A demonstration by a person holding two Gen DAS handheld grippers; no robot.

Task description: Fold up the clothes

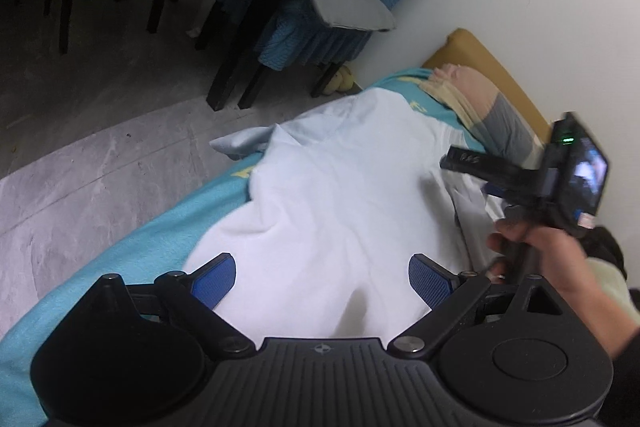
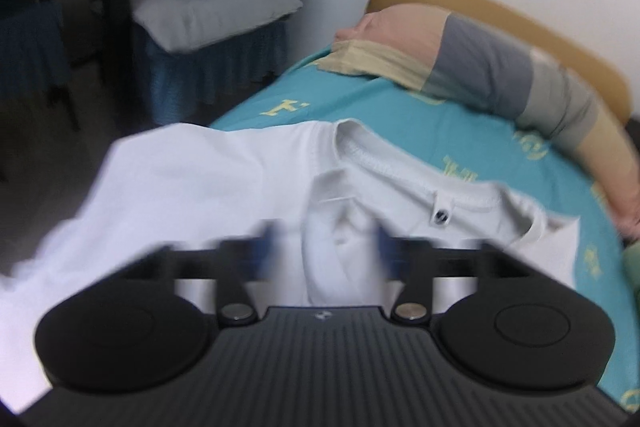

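A white T-shirt (image 1: 336, 195) lies spread on a bed with a teal sheet (image 1: 132, 255). My left gripper (image 1: 322, 279) is open above the shirt's lower part, its blue pads wide apart and empty. In the right wrist view the shirt (image 2: 192, 187) shows its collar (image 2: 400, 163) with a small label. My right gripper (image 2: 324, 243) is open just above the cloth below the collar; its fingers are blurred. The right gripper also shows in the left wrist view (image 1: 472, 163), held in a hand at the shirt's far right side.
A striped pink, grey and beige bolster (image 2: 500, 71) lies along a tan headboard (image 2: 520, 15) by the white wall. A chair with a teal cover and grey cushion (image 1: 344, 7) stands past the bed's end. Dark table legs (image 1: 256, 27) and a grey floor (image 1: 80, 131) lie left.
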